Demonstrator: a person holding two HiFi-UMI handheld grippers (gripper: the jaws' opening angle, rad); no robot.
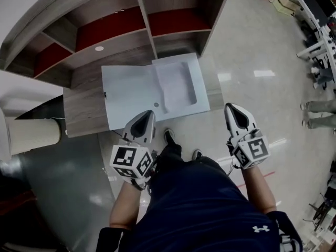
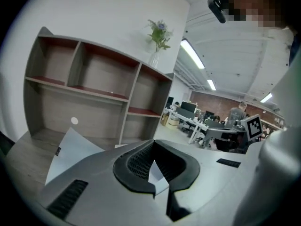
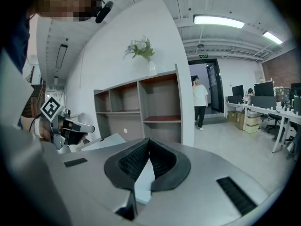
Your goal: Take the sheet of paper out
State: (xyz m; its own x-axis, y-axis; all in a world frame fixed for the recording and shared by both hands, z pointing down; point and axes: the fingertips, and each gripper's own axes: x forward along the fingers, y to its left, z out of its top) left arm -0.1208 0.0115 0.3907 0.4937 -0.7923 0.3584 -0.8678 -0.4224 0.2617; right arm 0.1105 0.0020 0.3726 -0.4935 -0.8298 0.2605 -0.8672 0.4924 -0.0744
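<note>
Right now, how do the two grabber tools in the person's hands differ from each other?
In the head view, the left gripper has its tip over the near edge of the pale open folder on the desk. The right gripper is off to the folder's right, above the floor. The left gripper slants up and right in the picture, the right gripper up and left. Both have their fingers shut and hold nothing.

Ceiling strip lights (image 3: 218,20) glare off the glossy floor (image 1: 264,73); fisheye edges bend and darken.
</note>
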